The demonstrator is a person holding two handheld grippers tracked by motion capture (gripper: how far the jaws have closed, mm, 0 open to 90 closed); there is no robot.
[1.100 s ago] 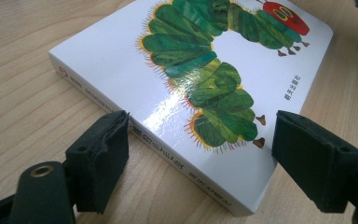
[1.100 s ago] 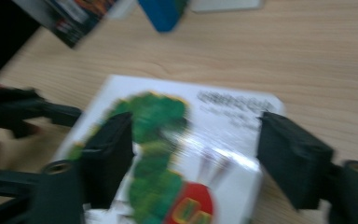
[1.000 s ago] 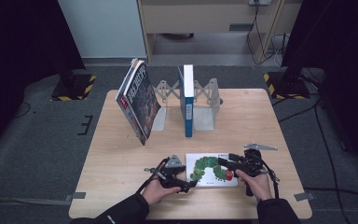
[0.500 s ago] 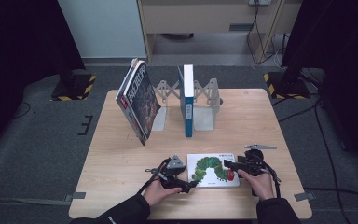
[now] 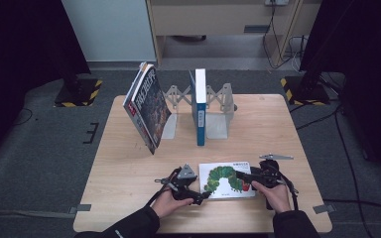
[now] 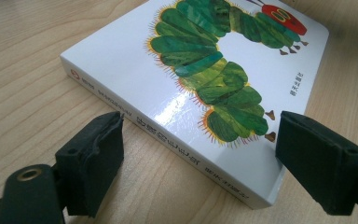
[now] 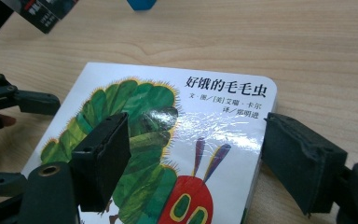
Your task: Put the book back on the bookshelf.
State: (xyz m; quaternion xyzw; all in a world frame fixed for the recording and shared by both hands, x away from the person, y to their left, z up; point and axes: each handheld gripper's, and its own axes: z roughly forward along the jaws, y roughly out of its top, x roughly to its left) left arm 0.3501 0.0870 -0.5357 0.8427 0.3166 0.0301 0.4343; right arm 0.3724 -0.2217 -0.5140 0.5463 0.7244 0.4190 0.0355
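While your two grippers flank it, the caterpillar book [image 5: 226, 180] lies flat on the wooden table [image 5: 129, 168], low and centre in the high view. It is a thick white board book with rounded corners and a glossy cover showing a green segmented caterpillar with a red head, black Chinese title at one edge and small print along the spine. Your left gripper [image 6: 200, 154] has its jaws spread, just widened, astride the book's near corner without pressing it. Your right gripper [image 7: 193, 163] has also just been opening, jaws spread at the red-head end, pads apart from the cover.
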